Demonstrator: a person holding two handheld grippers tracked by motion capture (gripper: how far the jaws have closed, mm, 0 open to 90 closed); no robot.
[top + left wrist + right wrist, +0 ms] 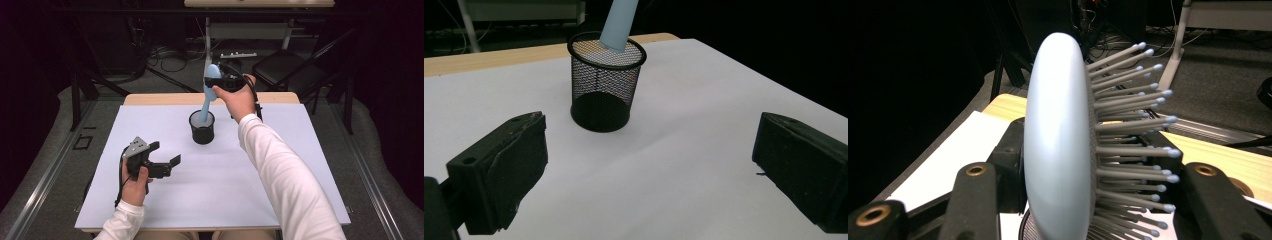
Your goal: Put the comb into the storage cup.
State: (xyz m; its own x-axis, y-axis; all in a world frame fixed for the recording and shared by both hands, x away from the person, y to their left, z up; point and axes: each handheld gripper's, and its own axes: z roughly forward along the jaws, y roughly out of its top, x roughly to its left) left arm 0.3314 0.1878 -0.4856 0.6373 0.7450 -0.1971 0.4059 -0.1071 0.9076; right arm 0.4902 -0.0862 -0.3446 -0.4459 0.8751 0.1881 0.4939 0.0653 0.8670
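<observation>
Right tool [218,84] pinches the head of a pale blue hairbrush [208,92]; its jaws press on the smooth back and the bristle side. The brush stands tilted, handle end down inside the black mesh cup [202,128] at the desk's [300,165] middle. Left tool [165,156] is held just above the desk near the cup, jaws spread wide, nothing between them. No brand, label or writing can be read on brush, cup or tools.
</observation>
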